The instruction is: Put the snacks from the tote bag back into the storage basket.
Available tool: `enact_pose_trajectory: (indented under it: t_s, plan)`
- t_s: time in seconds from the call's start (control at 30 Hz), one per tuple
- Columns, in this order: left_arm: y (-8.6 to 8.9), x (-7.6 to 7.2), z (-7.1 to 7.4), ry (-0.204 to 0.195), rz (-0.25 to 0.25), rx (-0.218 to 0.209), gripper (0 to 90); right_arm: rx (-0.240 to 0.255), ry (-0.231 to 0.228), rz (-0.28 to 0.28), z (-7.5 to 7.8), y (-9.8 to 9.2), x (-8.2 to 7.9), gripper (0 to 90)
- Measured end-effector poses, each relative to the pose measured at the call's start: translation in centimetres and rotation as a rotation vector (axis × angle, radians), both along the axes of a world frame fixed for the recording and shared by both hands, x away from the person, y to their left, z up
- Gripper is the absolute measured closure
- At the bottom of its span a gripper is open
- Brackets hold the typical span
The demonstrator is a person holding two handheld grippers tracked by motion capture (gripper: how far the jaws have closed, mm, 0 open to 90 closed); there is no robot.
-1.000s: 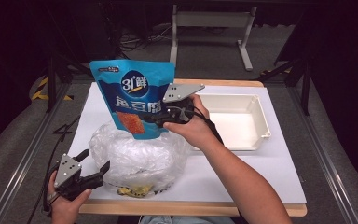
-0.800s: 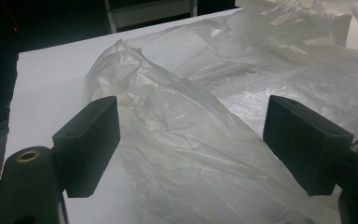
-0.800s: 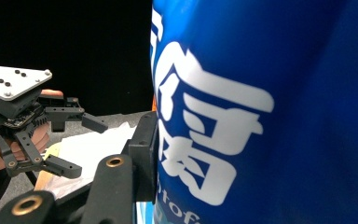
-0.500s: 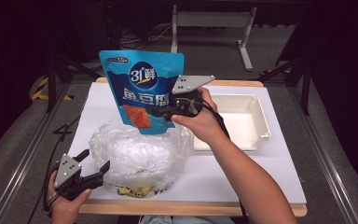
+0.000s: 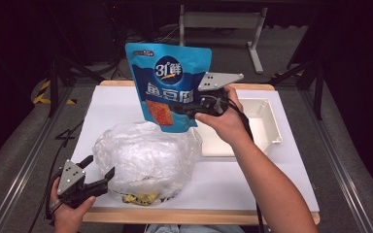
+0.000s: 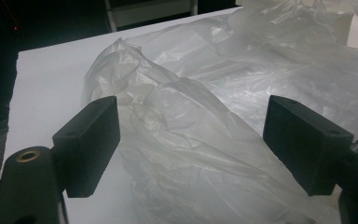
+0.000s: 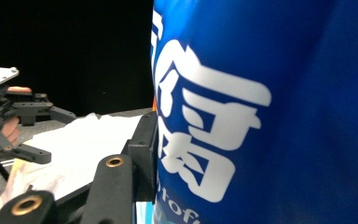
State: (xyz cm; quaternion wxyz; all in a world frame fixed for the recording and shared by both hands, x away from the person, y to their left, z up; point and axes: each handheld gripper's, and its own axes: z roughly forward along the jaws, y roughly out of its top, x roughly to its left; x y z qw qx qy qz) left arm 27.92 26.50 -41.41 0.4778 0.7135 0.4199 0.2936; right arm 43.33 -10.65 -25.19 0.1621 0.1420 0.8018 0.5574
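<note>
Risk first: blue snack pouch (image 5: 171, 83) pinched near its lower right corner by the right claw (image 5: 187, 109), hanging upright in the air above the clear plastic bag (image 5: 143, 160) and left of the white tray (image 5: 264, 121). Held so low, with most of the pouch standing above the grip, likely to tip or swivel about the pinch; could also slip free, the foil being slick (right gripper view shows one black jaw flat against the printed face). A drop from here would probably land on the crumpled bag or roll off it onto the tabletop (image 5: 111, 107).

Second risk: bag loose and unanchored. Left claw (image 5: 97, 177) spread wide, jaws either side of a ridge of film but not pressing it, as seen in the left gripper view (image 6: 186, 154). Any brush from the pouch may drag or collapse the bag.

Pose: right forearm stretched forward from the bottom edge, wrist level, claw pointing left. Left hand (image 5: 70, 208) low at the near left corner of the tabletop, claw aimed right at the bag's edge.
</note>
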Motion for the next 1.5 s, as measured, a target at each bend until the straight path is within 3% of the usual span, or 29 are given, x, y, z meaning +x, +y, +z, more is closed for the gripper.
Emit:
enact_pose_trajectory:
  t_s: [0.47,0.9,1.1,1.5]
  plan:
    - [-0.1,0.0,0.0,0.002,0.006,0.003,19.7,0.001,-0.004,-0.092,0.5,-3.8,1.0,55.1]
    - [-0.1,0.0,0.0,0.001,0.008,0.001,19.7,-0.011,-0.005,-0.172,0.4,-7.1,2.9,55.1]
    - [-0.1,0.0,0.0,0.003,0.010,0.006,19.7,-0.035,-0.007,-0.216,0.1,-8.7,4.0,55.3]
    - [-0.2,0.1,-0.1,0.006,0.006,0.004,19.7,-0.027,-0.001,-0.262,-1.1,-11.0,5.5,55.3]
